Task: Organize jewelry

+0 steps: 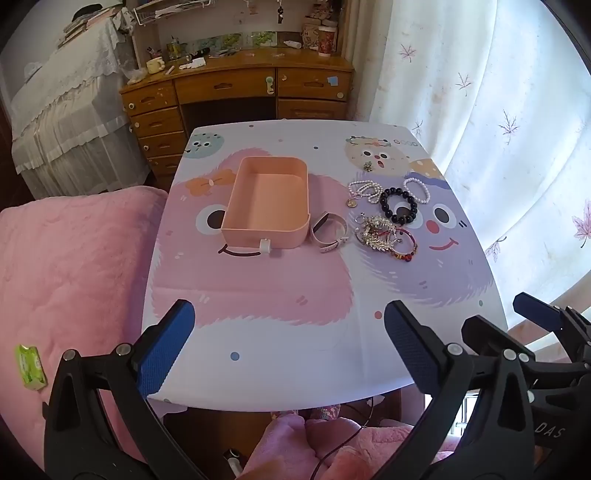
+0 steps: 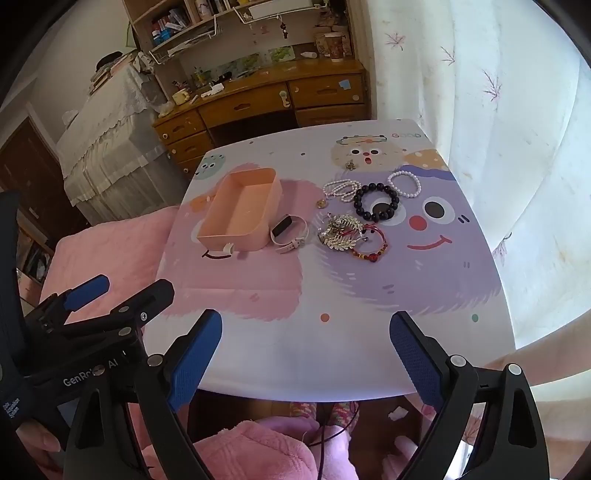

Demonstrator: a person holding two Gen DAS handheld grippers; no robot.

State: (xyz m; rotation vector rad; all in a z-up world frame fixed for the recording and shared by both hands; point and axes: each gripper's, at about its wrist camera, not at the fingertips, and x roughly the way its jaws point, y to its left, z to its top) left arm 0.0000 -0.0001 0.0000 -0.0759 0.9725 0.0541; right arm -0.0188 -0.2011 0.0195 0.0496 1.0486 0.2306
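Left gripper [image 1: 290, 347]: black rigid frame with blue, finely textured pads; jaws are spread wide, nothing is held or touched; it is poised over the near edge of the table.
Right gripper [image 2: 306, 352]: same black frame and blue textured pads; jaws are spread wide, nothing is between them; it is poised over the near table edge, beside the left gripper.
Table [image 1: 258, 350]: smooth, glossy top with rounded corners, printed with furry cartoon faces in pink and purple.
Pink box [image 1: 266, 201]: open rectangular tray of matte plastic with rounded corners and a small white tab on its near wall; it is set on the pink print, left of the jewelry.
Watch [image 1: 330, 230]: pale strap curled into a loop, dark face; it is placed just beside the box's right near corner.
Black bead bracelet [image 1: 399, 205]: ring of round glossy beads, on the purple print.
Pearl strands [image 1: 365, 190]: small white beads in loops, touching the black bracelet on its far sides.
Metal cluster [image 1: 376, 230]: gold-silver leaf-shaped pieces tangled with a red beaded bangle [image 1: 404, 245], nearer than the black bracelet.
Small charm [image 1: 367, 166]: set apart toward the far edge; detail cannot be resolved.
Left view only: green packet [image 1: 31, 366] on a plush pink blanket [image 1: 74, 258].
Right view only: upper shelves [image 2: 192, 26] above the wooden desk [image 2: 258, 99].
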